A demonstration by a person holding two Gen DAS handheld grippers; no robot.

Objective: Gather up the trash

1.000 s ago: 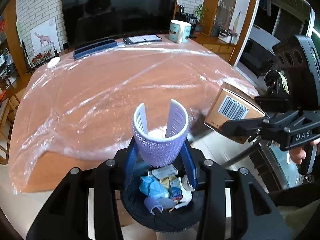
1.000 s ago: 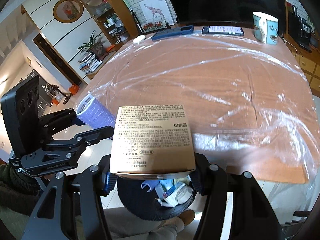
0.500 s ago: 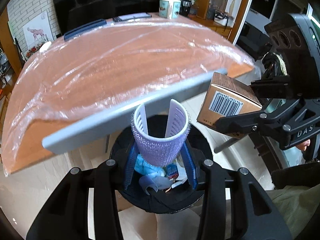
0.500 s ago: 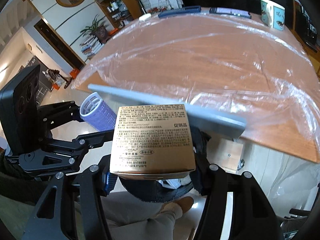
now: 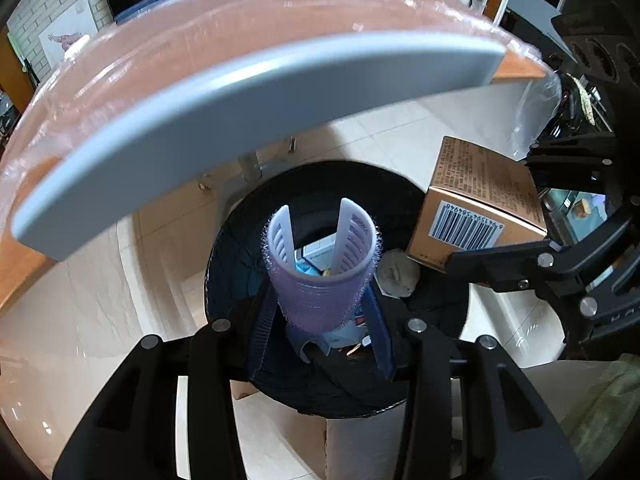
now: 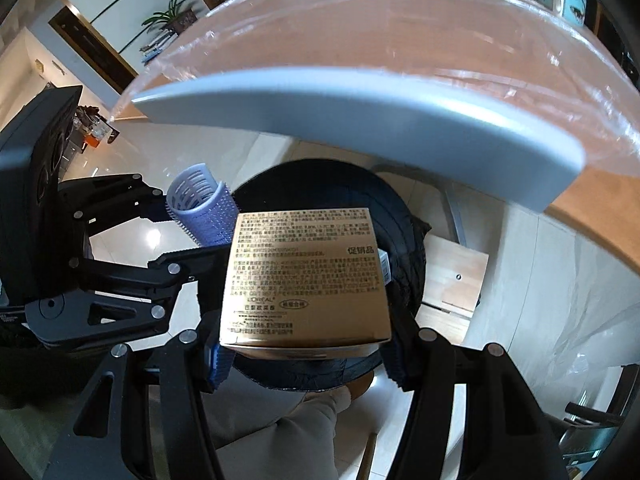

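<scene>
My left gripper [image 5: 320, 300] is shut on a purple hair roller [image 5: 320, 272] and holds it upright right over the black-lined trash bin [image 5: 240, 248]. My right gripper [image 6: 304, 344] is shut on a gold cardboard box [image 6: 304, 276] above the same bin [image 6: 400, 220]. The box also shows in the left wrist view [image 5: 476, 204], at the bin's right rim. The roller shows in the right wrist view [image 6: 200, 208], left of the box. The bin holds several pieces of trash [image 5: 396, 276].
The plastic-covered wooden table [image 5: 280, 20] with its grey edge [image 5: 240, 96] overhangs the bin just ahead. A wooden block [image 6: 456, 276] lies on the tiled floor right of the bin. My trouser leg [image 6: 276, 420] is below the bin.
Both grippers have dropped from table height to below the table edge and tilted down over the bin, still holding the roller and the box.
</scene>
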